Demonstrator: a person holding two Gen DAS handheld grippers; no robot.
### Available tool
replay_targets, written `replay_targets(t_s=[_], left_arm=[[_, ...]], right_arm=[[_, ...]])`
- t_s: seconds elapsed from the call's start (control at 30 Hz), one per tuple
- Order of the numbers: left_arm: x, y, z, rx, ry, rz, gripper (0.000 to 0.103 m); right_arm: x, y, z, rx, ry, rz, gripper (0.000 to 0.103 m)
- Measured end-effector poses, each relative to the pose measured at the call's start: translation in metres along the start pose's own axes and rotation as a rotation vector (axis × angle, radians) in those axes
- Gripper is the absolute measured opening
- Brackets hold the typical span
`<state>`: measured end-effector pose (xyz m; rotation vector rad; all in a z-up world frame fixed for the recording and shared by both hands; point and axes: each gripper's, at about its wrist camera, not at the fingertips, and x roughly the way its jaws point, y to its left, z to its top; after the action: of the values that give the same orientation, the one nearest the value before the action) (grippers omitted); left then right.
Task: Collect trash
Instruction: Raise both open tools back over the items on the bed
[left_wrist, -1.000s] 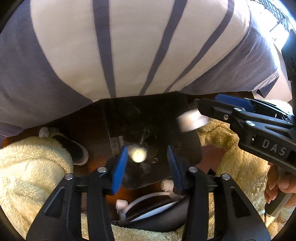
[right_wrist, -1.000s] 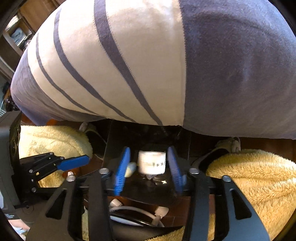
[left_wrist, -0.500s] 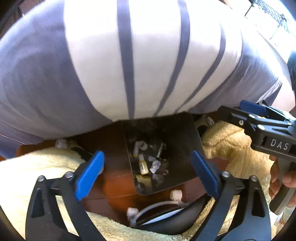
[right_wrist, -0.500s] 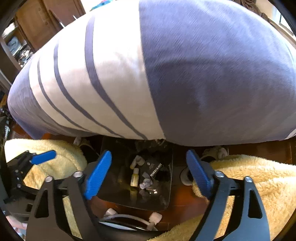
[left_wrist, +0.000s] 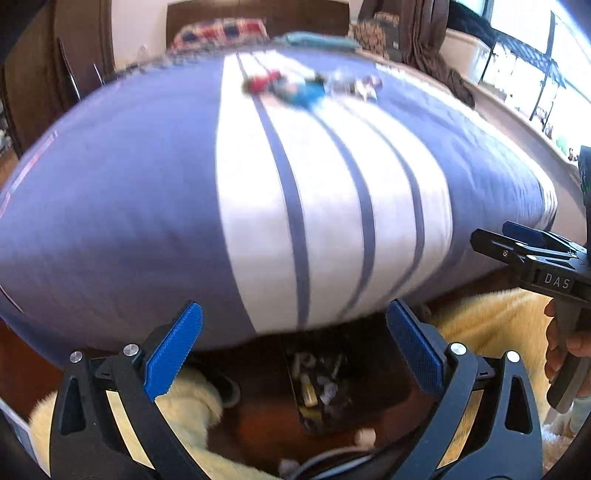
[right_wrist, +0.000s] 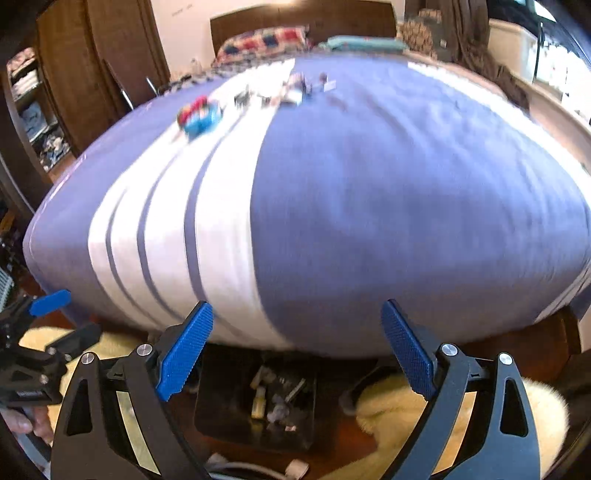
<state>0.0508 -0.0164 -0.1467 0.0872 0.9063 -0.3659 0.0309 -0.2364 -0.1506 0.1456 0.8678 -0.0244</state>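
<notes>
Trash (left_wrist: 316, 384) lying in the black bin (right_wrist: 221, 413) at the bottom middle of both frames, under the bed (left_wrist: 147, 221) edge. Left gripper (left_wrist: 295, 350) gaping wide, having just been opening, gripping nothing. Right gripper (right_wrist: 297, 345) the same, wide apart and bare. More small bits (right_wrist: 199, 114) sitting on the blanket near the top, maybe wrappers, too blurry to tell.

Daylight floods in from the windows (left_wrist: 517, 55) at upper right, blown out to white. The striped bedspread (left_wrist: 295, 203) is bright but smeared by motion blur. The floor under the bed's edge lies in shadow. Fisheye bending curves every edge, with dark corners.
</notes>
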Motion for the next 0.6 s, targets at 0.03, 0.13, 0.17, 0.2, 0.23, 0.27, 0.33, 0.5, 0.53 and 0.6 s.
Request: replay_targets(t_s=[0.03,0.13,0.17,0.2,0.23,0.27,0.33,0.5,0.53,0.6], left_arm=[[-0.003,0.002,0.008,-0.003,-0.014,0.006,0.095],[-0.007,0.009,0.031,-0.009,-0.055,0.029,0.095],[-0.008,0.011,0.037,-0.01,-0.066,0.036,0.095],[-0.009,0.013,0.045,-0.01,-0.078,0.043,0.095],[-0.009,0.016,0.053,-0.012,-0.087,0.049,0.095],[-0.008,0.017,0.059,-0.014,-0.093,0.056,0.095],[-0.004,0.022,0.072,-0.016,-0.099,0.066,0.095],[0.017,0.026,0.096,-0.017,-0.086,0.07,0.095],[0.021,0.026,0.1,-0.014,-0.083,0.07,0.095],[0.031,0.025,0.11,-0.009,-0.078,0.066,0.095]], right_arm=[[-0.003,0.0,0.011,-0.008,-0.021,-0.008,0.092],[-0.006,-0.002,0.032,-0.019,-0.053,-0.019,0.093],[-0.005,-0.003,0.039,-0.022,-0.059,-0.025,0.093],[-0.003,-0.004,0.045,-0.024,-0.065,-0.031,0.093],[-0.002,-0.006,0.054,-0.026,-0.07,-0.036,0.093],[0.0,-0.01,0.06,-0.026,-0.073,-0.038,0.093],[0.008,-0.011,0.075,-0.027,-0.075,-0.048,0.093],[0.026,-0.015,0.101,-0.019,-0.067,-0.054,0.093],[0.031,-0.016,0.108,-0.016,-0.064,-0.054,0.093],[0.041,-0.017,0.121,-0.014,-0.065,-0.052,0.093]])
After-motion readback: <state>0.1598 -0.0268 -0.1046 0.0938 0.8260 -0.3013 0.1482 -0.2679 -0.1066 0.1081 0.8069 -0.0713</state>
